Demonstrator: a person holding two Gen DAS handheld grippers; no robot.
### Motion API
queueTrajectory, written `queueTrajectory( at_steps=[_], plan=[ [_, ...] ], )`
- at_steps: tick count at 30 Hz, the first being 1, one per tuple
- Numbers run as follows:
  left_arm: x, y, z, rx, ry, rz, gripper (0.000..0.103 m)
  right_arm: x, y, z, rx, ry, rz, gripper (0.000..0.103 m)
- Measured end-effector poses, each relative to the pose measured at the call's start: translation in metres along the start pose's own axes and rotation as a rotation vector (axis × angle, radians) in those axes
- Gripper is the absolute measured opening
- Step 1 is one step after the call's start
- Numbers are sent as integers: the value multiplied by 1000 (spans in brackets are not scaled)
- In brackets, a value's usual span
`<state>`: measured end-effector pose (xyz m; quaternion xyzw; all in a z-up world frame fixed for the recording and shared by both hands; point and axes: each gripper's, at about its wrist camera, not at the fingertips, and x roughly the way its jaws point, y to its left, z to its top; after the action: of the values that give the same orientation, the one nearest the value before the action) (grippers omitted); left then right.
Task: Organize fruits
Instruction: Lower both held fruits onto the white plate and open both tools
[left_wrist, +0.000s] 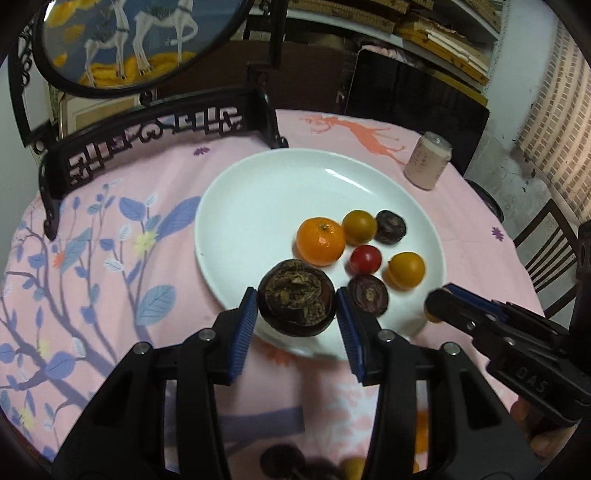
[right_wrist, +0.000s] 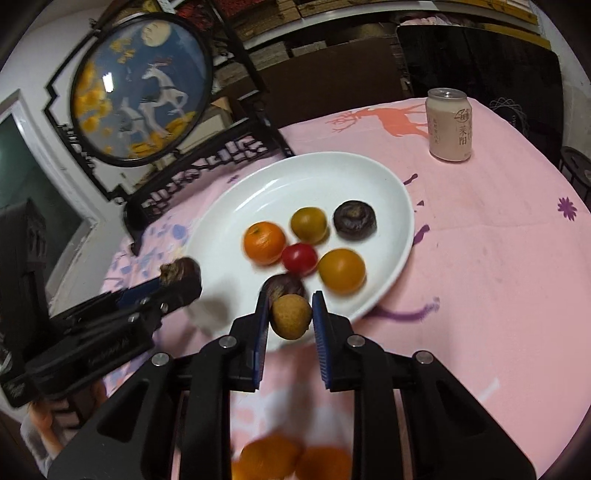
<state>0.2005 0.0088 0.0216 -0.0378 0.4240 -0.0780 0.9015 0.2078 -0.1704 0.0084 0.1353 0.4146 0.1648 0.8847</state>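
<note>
Left gripper (left_wrist: 297, 308) clamps a dark fruit (left_wrist: 295, 297) over the plate's (left_wrist: 258, 192) near rim. Right gripper (right_wrist: 290, 314) pinches a tan fruit (right_wrist: 290, 316) at that rim, beside it. On the plate: tangerine (left_wrist: 320, 241), red tomato (left_wrist: 365, 259), two yellow and two dark fruits. Beyond the plate, a can (right_wrist: 449, 123) reads "茶阳".

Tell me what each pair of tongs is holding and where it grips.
The left tongs clamp a dark water chestnut by its opposite sides. The right tongs pinch a small tan longan across its middle, both above the white plate.
</note>
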Motion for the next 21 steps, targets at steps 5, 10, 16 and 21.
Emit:
queueTrajectory(
  at_steps=[5,10,16,21],
  plan=[
    [-3,9,-1,-18,-25,-8,65,-6,-17,0,54,-31,46,35],
    [-19,17,-10,-36,-50,-8,68,-23,-22,-14,54,-28,60,35],
    [-26,34,-38,-79,-13,-5,73,-39,-28,-44,74,8,95,37],
    [-44,37,-68,-57,-9,-3,74,-52,-27,-67,56,19,103,44]
  ],
)
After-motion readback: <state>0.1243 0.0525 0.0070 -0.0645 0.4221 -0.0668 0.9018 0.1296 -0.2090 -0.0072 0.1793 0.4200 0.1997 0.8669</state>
